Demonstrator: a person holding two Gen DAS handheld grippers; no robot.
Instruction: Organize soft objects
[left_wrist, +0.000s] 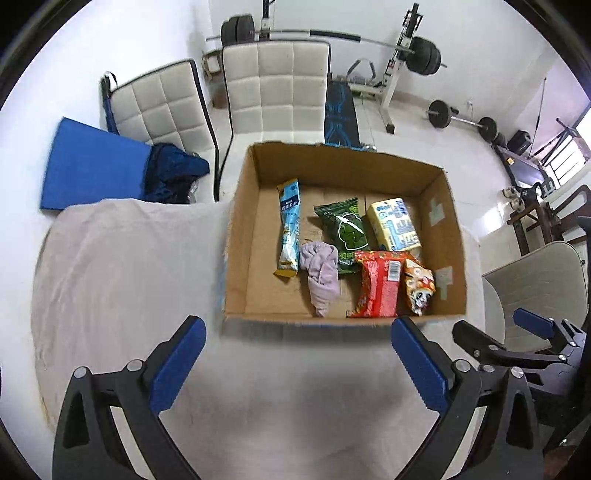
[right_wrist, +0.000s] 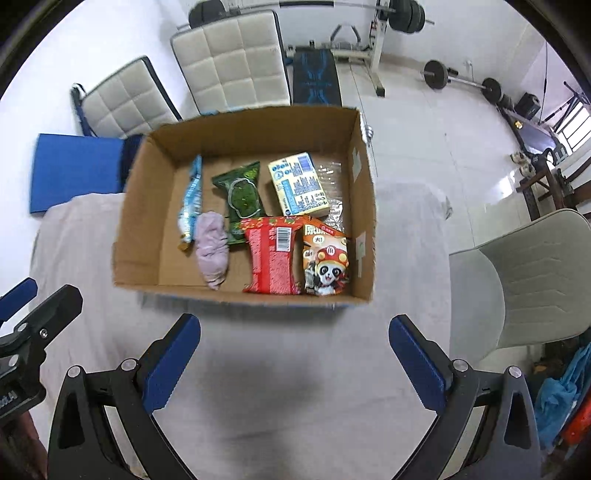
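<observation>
- Your left gripper has its jaws spread wide with nothing between them; it hangs over the cloth-covered table, just short of the near wall of the cardboard box.
- Your right gripper is spread just as wide and holds nothing, over the same table on the near side of the box; its blue pads are clear of the cardboard.
- In the left wrist view, your right gripper shows at the lower right edge, beside a grey chair.
- The box sits open on the table with all the items on its floor.
- The soft lilac cloth lies crumpled near the middle front of the box, between the long light-blue packet on its left and the red snack bag on its right.
- The cloth's far end touches the dark green packet.
- The yellow-and-blue pack lies toward the far right, next to the green packet.
- The orange panda snack bag sits in the near right corner, touching the red bag.
- Behind the box stand two cream quilted chairs, a blue mat and a barbell rack.
</observation>
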